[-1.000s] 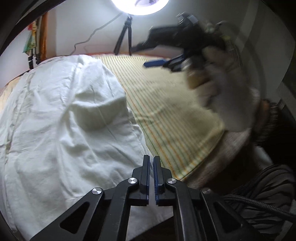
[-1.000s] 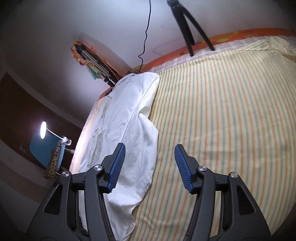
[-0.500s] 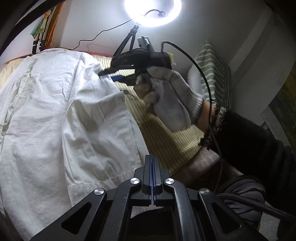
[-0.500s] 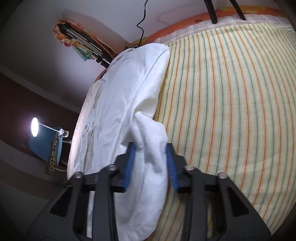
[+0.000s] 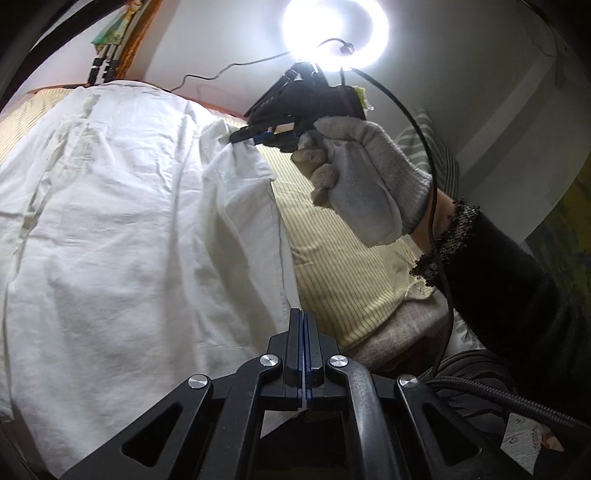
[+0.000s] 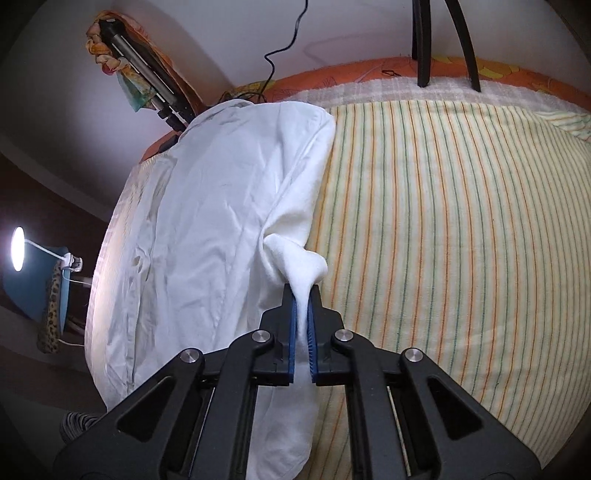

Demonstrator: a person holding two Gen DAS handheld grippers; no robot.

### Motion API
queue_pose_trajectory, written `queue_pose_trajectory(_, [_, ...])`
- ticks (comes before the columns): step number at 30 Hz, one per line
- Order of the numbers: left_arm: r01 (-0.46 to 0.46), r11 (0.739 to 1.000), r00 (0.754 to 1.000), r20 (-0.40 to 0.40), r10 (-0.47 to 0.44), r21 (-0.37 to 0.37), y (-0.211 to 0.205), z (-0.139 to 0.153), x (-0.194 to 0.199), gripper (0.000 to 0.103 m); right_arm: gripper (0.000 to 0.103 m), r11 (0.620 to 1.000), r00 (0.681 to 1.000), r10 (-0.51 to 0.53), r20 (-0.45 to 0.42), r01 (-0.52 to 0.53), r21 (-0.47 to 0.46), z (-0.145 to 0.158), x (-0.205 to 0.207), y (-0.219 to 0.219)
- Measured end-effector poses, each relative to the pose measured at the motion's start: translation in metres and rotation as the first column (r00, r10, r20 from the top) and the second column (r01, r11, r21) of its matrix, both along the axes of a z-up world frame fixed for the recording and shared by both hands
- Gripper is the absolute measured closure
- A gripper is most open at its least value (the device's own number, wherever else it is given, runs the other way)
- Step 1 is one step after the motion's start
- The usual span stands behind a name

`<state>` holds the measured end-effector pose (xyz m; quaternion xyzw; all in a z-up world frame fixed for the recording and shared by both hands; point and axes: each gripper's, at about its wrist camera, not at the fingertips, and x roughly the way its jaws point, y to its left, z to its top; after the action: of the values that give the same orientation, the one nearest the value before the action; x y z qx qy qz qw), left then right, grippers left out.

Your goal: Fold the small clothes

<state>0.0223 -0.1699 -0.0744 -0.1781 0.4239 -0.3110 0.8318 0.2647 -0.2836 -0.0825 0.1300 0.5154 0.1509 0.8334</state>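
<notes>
Striped bedsheet [image 6: 443, 221]; white garment [image 6: 207, 229] fold pinched between right tongs [image 6: 303, 306].

Strong illumination is supplied by a ring light [image 5: 335, 32] at the top of the left wrist view; its centre is overexposed and glare is spread onto the wall around it. The white garment [image 5: 122, 236] is evenly lit, with soft shadows in its creases. In the right wrist view a small lamp [image 6: 17, 249] is blown out at the dim left edge. Both frames are sharp, barrel-distorted, and vignetted black at the corners.
</notes>
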Motion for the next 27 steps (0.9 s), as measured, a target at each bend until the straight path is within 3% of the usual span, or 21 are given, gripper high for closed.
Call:
queue_pose_trajectory(8, [-0.061, 0.998, 0.998, -0.003, 0.061, -0.035, 0.040, 0.000, -0.004, 0.103, 0.097, 0.989, 0.996, 0.077, 0.044, -0.070, -0.133, 0.030, 0.006, 0.069])
queue_pose_trajectory(19, [-0.154, 0.988, 0.987, -0.047, 0.153, -0.010, 0.089, -0.015, -0.014, 0.103, 0.097, 0.944, 0.980, 0.201, 0.014, -0.190, -0.271, 0.004, 0.018, 0.168])
queue_pose_trajectory(25, [-0.195, 0.981, 0.978, -0.079, 0.196, 0.021, 0.107, -0.022, -0.013, 0.103, 0.093, 0.943, 0.972, 0.236, -0.003, -0.229, -0.243, -0.015, 0.025, 0.183])
queue_pose_trajectory(27, [-0.208, 0.978, 0.974, -0.082, 0.210, 0.027, 0.112, -0.022, -0.014, 0.103, 0.086, 0.948, 0.965, 0.262, 0.015, -0.255, -0.192, -0.011, 0.022, 0.178])
